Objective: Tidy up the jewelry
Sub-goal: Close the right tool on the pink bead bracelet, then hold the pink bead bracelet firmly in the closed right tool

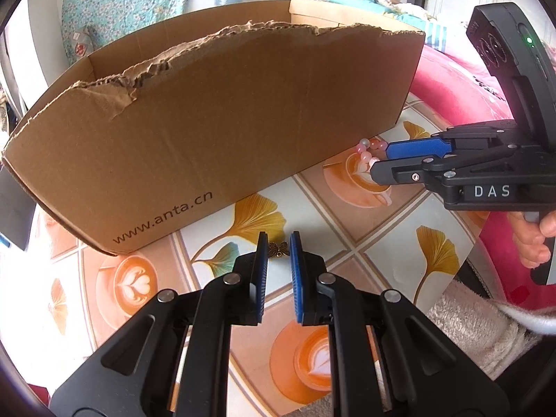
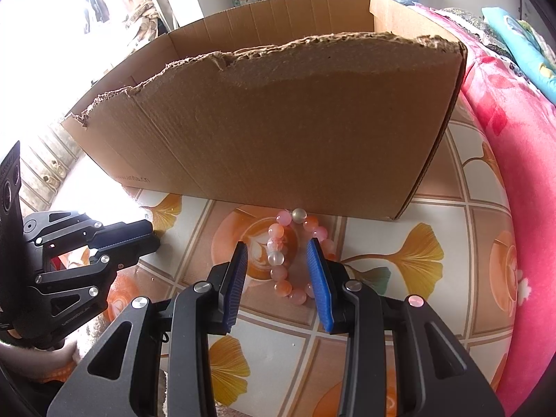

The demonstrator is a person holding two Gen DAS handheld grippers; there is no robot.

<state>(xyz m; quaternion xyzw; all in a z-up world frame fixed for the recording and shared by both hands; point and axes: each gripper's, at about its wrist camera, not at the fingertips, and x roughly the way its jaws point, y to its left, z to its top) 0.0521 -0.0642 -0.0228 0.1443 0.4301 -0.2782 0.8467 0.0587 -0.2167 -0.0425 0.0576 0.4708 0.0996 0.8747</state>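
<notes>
A small bronze butterfly charm (image 1: 279, 248) sits between the blue pads of my left gripper (image 1: 279, 239), just above the patterned tablecloth (image 1: 347, 229). The pads have closed in on its wings and hold it. A bracelet of pink beads (image 2: 278, 274) lies on the cloth against the foot of the cardboard box (image 2: 278, 121). My right gripper (image 2: 278, 243) stands open over it. Its left strand lies between the fingers and its right strand is partly hidden by the right finger (image 2: 318, 278). In the left wrist view the right gripper (image 1: 377, 160) reaches in from the right to the bracelet (image 1: 366, 151).
The torn-edged cardboard box (image 1: 208, 121), printed www.anta.cn, fills the back of the table, open at the top. A pink blanket (image 2: 514, 139) borders the table on the right. A hand (image 1: 531, 243) in a fuzzy sleeve (image 1: 479, 326) holds the right gripper. The left gripper (image 2: 153, 234) shows at the left.
</notes>
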